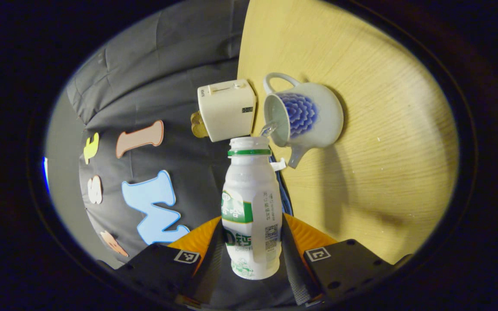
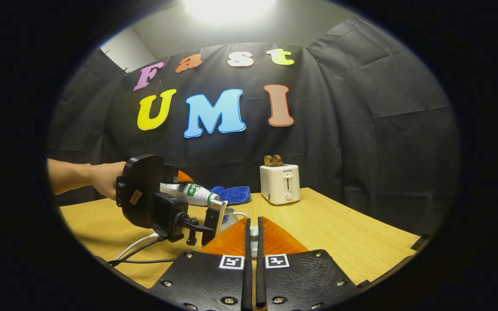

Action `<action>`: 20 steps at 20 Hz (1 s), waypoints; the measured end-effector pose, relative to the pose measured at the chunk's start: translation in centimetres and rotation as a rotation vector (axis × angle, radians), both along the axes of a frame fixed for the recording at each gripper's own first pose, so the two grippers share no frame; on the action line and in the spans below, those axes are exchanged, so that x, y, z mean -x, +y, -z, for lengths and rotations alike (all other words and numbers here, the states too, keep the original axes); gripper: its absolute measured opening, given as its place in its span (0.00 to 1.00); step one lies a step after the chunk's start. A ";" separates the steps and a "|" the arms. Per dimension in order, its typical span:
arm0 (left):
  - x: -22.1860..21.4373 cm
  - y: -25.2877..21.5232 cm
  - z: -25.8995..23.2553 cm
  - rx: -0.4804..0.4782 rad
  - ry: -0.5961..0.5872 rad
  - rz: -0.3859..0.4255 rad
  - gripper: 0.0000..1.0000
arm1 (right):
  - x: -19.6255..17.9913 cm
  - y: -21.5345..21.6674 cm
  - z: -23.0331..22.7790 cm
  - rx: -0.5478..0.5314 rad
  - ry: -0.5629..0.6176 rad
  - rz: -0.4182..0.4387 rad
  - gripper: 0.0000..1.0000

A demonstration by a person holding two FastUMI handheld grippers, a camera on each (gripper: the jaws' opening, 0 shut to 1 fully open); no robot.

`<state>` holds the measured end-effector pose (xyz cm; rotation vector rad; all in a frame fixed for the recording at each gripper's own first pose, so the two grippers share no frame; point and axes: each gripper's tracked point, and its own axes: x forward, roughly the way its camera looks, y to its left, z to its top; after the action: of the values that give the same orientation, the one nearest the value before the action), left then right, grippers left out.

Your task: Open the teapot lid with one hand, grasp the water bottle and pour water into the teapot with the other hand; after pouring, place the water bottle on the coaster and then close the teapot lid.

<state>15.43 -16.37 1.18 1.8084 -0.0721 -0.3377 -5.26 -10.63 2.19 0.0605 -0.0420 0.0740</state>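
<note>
In the left gripper view my left gripper (image 1: 252, 226) is shut on the white water bottle (image 1: 251, 190), which has a green label and no cap. The bottle's mouth points at the open top of the white teapot (image 1: 307, 116) with a blue flower pattern, and a short stream of water (image 1: 269, 128) runs from the bottle into it. The right gripper view shows that bottle (image 2: 186, 193) tipped over the teapot (image 2: 231, 216), which is mostly hidden. My right gripper (image 2: 252, 222) is almost shut, with a small white piece, apparently the teapot lid (image 2: 253, 234), between its fingers.
A white toaster (image 2: 280, 183) with toast in it stands at the back of the wooden table (image 2: 352, 242). A blue cloth (image 2: 231, 194) lies left of the toaster. A hand (image 2: 97, 178) holds the left gripper, and cables (image 2: 141, 250) trail across the table's left front.
</note>
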 end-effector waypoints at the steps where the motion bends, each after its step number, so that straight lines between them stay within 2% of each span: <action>1: 0.0 0.0 -0.1 -0.007 -0.006 0.004 0.80 | 0.0 0.0 0.0 0.001 0.000 -0.001 0.04; 4: 0.0 -0.2 -0.6 -0.024 -0.020 0.013 0.80 | -0.1 0.2 0.0 0.003 0.000 -0.004 0.04; 5: 0.0 -0.2 -0.8 -0.031 -0.025 0.016 0.74 | 0.0 0.2 -0.1 0.003 -0.001 -0.005 0.04; 7: 0.3 -0.2 -1.3 -0.049 -0.039 0.021 0.77 | 0.1 0.3 -0.2 0.006 -0.004 -0.004 0.04; 8: 0.2 -0.2 -1.6 -0.057 -0.045 0.021 0.74 | 0.1 0.3 -0.2 0.009 -0.006 -0.004 0.04; 9: 0.3 -0.1 -1.7 -0.063 -0.051 0.024 0.80 | 0.2 0.4 -0.3 0.009 -0.008 -0.006 0.04; 10: 0.3 -0.1 -1.8 -0.068 -0.055 0.026 0.80 | 0.2 0.5 -0.3 0.011 -0.009 -0.007 0.04; 11: 0.3 -0.2 -1.9 -0.074 -0.060 0.028 0.74 | 0.2 0.5 -0.4 0.014 -0.010 -0.008 0.04; 13: 0.3 -0.3 -2.3 -0.091 -0.076 0.037 0.74 | 0.3 0.7 -0.5 0.019 -0.012 -0.010 0.04; 14: 0.4 -0.4 -2.4 -0.100 -0.083 0.041 0.80 | 0.3 0.7 -0.5 0.020 -0.012 -0.011 0.04; 15: 0.4 -0.5 -2.5 -0.106 -0.089 0.045 0.80 | 0.3 0.7 -0.5 0.021 -0.014 -0.011 0.04; 16: 0.4 -0.6 -2.6 -0.110 -0.094 0.049 0.74 | 0.4 0.7 -0.5 0.021 -0.015 -0.011 0.04; 17: 0.4 -0.8 -2.7 -0.115 -0.096 0.052 0.74 | 0.4 0.8 -0.6 0.021 -0.016 -0.011 0.04; 18: 0.4 -0.9 -2.7 -0.119 -0.098 0.055 0.80 | 0.4 0.8 -0.7 0.023 -0.018 -0.011 0.04; 20: 0.4 -0.9 -2.8 -0.130 -0.105 0.059 0.80 | 0.5 0.7 -0.8 0.027 -0.022 -0.008 0.04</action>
<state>15.04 -17.32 3.97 1.9550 -0.1813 -0.2949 -5.73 -9.92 2.99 0.0330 -0.0625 0.0836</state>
